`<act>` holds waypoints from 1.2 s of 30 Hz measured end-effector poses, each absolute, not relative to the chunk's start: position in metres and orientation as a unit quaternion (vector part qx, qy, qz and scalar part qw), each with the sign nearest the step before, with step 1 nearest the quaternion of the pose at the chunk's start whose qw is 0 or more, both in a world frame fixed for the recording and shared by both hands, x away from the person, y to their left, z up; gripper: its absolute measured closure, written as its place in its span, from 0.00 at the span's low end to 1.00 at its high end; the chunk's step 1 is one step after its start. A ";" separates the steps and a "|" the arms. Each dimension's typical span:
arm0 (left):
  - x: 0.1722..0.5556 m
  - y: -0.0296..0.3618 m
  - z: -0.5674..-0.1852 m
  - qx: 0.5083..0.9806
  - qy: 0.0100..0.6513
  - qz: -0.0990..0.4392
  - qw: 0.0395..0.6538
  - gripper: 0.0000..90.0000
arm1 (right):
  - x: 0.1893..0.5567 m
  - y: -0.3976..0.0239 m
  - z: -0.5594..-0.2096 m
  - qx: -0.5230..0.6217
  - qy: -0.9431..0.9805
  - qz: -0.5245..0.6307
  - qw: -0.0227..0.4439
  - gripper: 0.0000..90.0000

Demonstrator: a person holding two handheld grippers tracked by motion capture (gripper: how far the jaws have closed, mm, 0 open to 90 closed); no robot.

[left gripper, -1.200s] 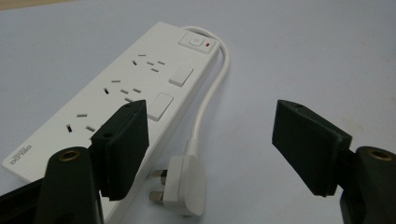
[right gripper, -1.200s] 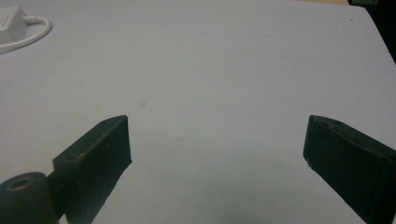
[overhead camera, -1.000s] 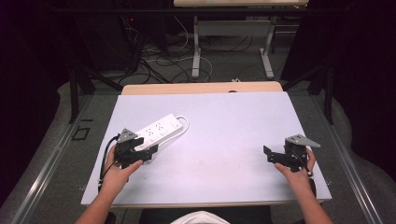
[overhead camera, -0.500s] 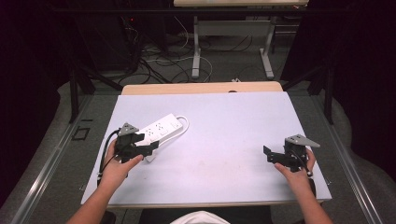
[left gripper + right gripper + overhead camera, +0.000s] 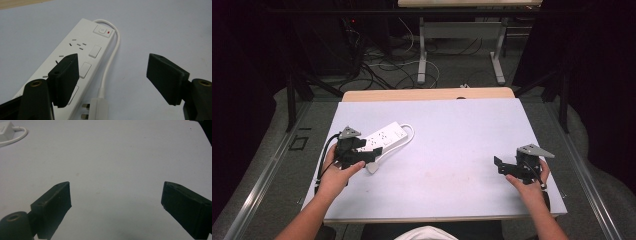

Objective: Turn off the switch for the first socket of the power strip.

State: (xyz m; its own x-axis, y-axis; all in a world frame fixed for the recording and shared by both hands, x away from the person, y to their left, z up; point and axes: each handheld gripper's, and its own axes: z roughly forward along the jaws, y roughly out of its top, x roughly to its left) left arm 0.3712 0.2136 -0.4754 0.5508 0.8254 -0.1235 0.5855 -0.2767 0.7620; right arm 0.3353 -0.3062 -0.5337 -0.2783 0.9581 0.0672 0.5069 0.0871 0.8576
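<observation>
The white power strip [image 5: 379, 139] lies flat on the left half of the table [image 5: 447, 125], angled so that its switch end points away from the person, and its cord [image 5: 112, 53] loops out of that end and doubles back along the strip's side to the plug [image 5: 96, 108], which rests on the table with its pins showing, right at the near end. That folded-back cord is probably why the left gripper [image 5: 112, 77] sits where it does — held just above the near end of the strip, it looks straight down the cord toward the switch, with the plug low between its 2 jaws. Those jaws stand released, well apart and pressing on nothing; one hangs over the strip's sockets, the other over bare table, so the gap straddles cord and plug without touching either. From this I judge the plug to be what the hand is working with, since it lies nearest the open gap. The right gripper [image 5: 512, 167] rests far off at the right edge of the table, well apart from the strip — its 2 jaws are also spread wide over empty white surface, holding nothing. Parked like that it keeps out of the left hand's way, and it looks to be waiting rather than taking part.
</observation>
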 end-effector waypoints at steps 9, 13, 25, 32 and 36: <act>0.375 0.209 -0.466 0.789 0.448 0.150 0.393 0.29 | 0.335 -0.306 -0.534 0.536 0.684 0.413 0.272 0.09; 0.378 0.208 -0.464 0.784 0.452 0.156 0.396 0.29 | 0.335 -0.306 -0.534 0.534 0.685 0.413 0.274 0.09; 0.389 0.207 -0.456 0.780 0.463 0.152 0.394 0.28 | 0.336 -0.306 -0.534 0.536 0.684 0.414 0.271 0.09; 0.397 0.205 -0.452 0.777 0.467 0.154 0.392 0.28 | 0.336 -0.306 -0.535 0.537 0.684 0.413 0.270 0.09; 0.401 0.204 -0.451 0.780 0.469 0.153 0.386 0.29 | 0.336 -0.306 -0.535 0.537 0.685 0.411 0.271 0.10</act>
State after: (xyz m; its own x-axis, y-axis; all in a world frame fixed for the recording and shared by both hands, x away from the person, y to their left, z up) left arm 0.4012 0.2043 -0.4510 0.5139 0.8490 -0.1227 0.6126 -0.2631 0.7453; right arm 0.3358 -0.3065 -0.5351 -0.2762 0.9584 0.0718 0.5131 0.0840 0.8542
